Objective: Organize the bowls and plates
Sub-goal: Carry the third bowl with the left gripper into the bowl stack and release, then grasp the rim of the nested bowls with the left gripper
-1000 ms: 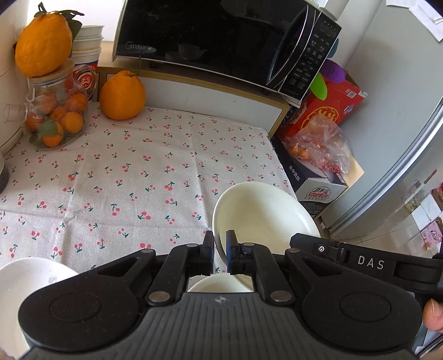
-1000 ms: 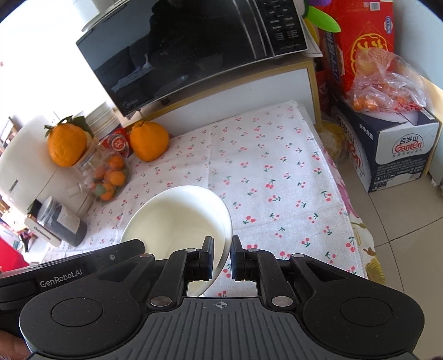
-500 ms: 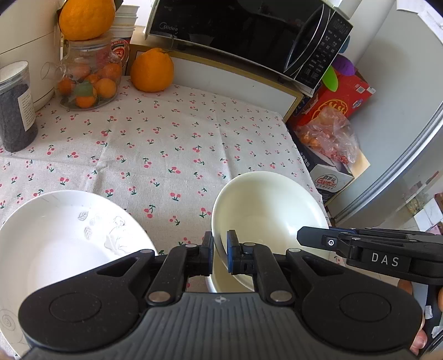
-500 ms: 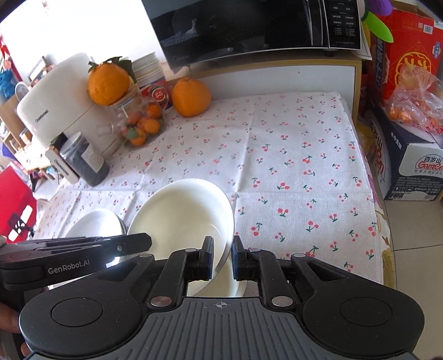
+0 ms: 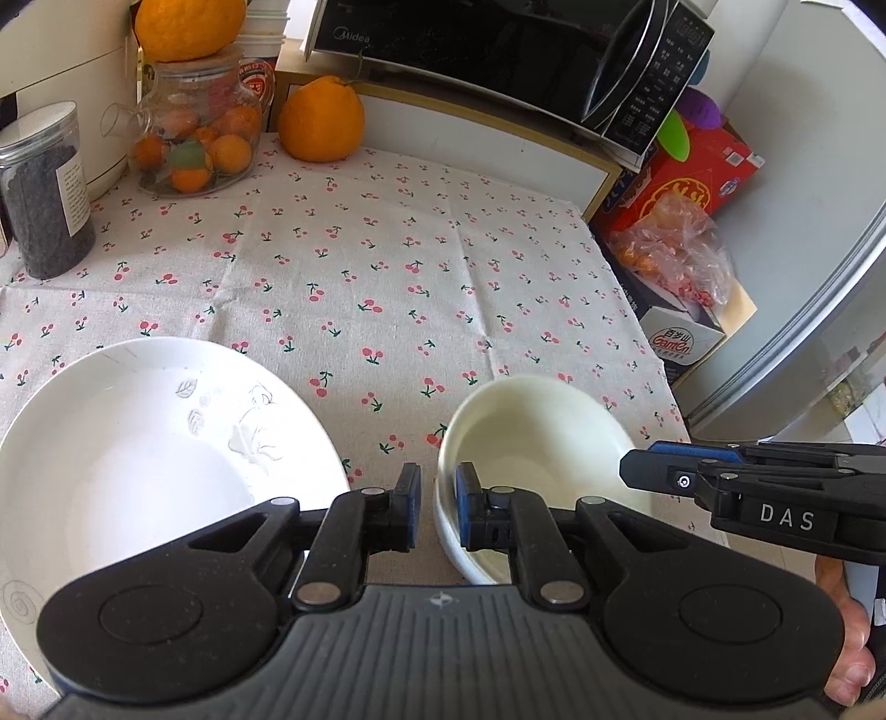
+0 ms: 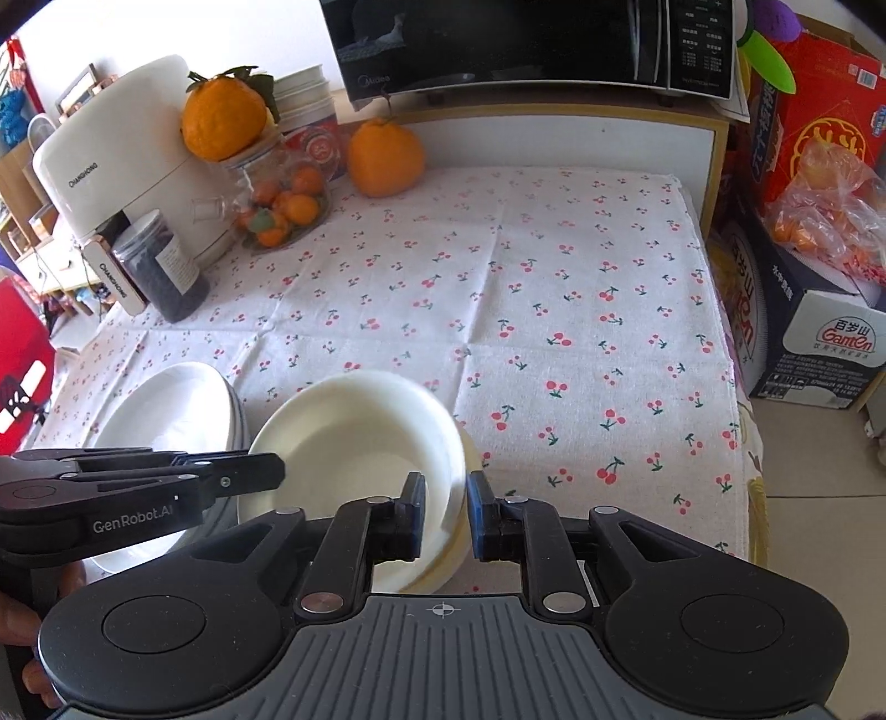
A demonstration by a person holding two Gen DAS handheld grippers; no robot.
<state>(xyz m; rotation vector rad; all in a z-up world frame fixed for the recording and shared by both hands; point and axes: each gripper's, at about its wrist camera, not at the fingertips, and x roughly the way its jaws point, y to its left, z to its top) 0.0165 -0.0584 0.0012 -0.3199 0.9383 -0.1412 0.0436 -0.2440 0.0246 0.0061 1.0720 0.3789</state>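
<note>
A cream bowl (image 5: 531,443) sits nested on other cream bowls near the table's front edge; it also shows in the right wrist view (image 6: 354,443). My left gripper (image 5: 437,512) straddles its left rim with a gap between the pads. My right gripper (image 6: 446,512) straddles its right rim, jaws parted around the stacked rims. A stack of white plates (image 5: 144,443) with a faint leaf pattern lies to the left; it also shows in the right wrist view (image 6: 166,410).
At the back stand a microwave (image 6: 526,44), a large orange (image 6: 385,158), a glass jar of small oranges (image 6: 282,194), a dark jar (image 6: 163,266) and a white appliance (image 6: 127,155). Boxes (image 6: 819,332) sit on the floor past the table's right edge.
Both grippers lowered the cream bowl onto the stack near the front edge, pulled back, then parted their jaws. The white plates came into view on the left.
</note>
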